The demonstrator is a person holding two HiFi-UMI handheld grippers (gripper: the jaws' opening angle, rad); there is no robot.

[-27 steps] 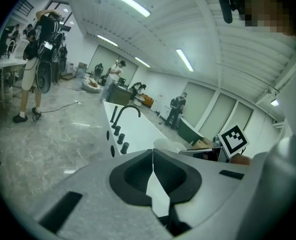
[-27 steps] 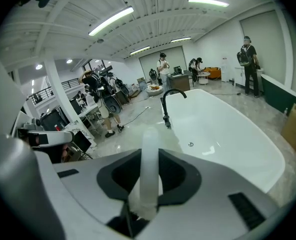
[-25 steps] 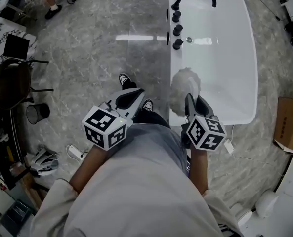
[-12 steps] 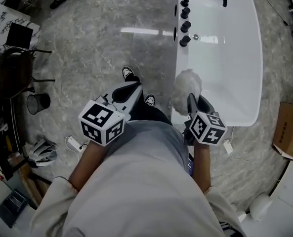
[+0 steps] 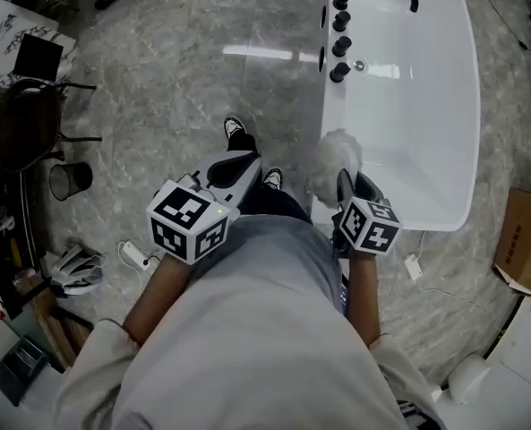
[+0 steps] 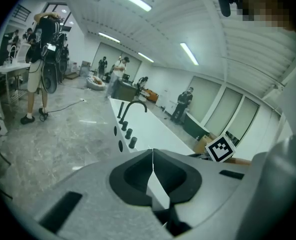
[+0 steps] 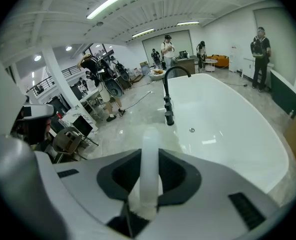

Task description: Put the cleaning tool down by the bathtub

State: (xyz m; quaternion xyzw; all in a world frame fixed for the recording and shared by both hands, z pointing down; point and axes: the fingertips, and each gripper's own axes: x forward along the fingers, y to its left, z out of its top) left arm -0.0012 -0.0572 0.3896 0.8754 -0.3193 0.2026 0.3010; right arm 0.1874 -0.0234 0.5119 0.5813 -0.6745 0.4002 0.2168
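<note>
The cleaning tool is a white duster whose fluffy head [image 5: 334,161] hangs over the near left rim of the white bathtub [image 5: 417,124]. My right gripper [image 5: 347,179] is shut on its white handle [image 7: 149,154], which sticks out forward between the jaws [image 7: 149,159]. In the right gripper view the bathtub [image 7: 227,129] lies ahead and to the right, with a black faucet [image 7: 170,76] on its left rim. My left gripper [image 5: 238,161] is held over the floor left of the tub. Its jaws [image 6: 152,156] are shut with nothing between them.
Black tap knobs [image 5: 339,47] line the tub's left edge. A dark chair [image 5: 19,137] and a black wire bin [image 5: 68,180] stand at the left, a power strip [image 5: 135,256] lies on the marble floor, and a cardboard box [image 5: 520,240] sits right of the tub. People stand far back.
My right gripper has sunk a little with the duster still in it, beside the tub's near rim. My left gripper has stayed about where it was.
</note>
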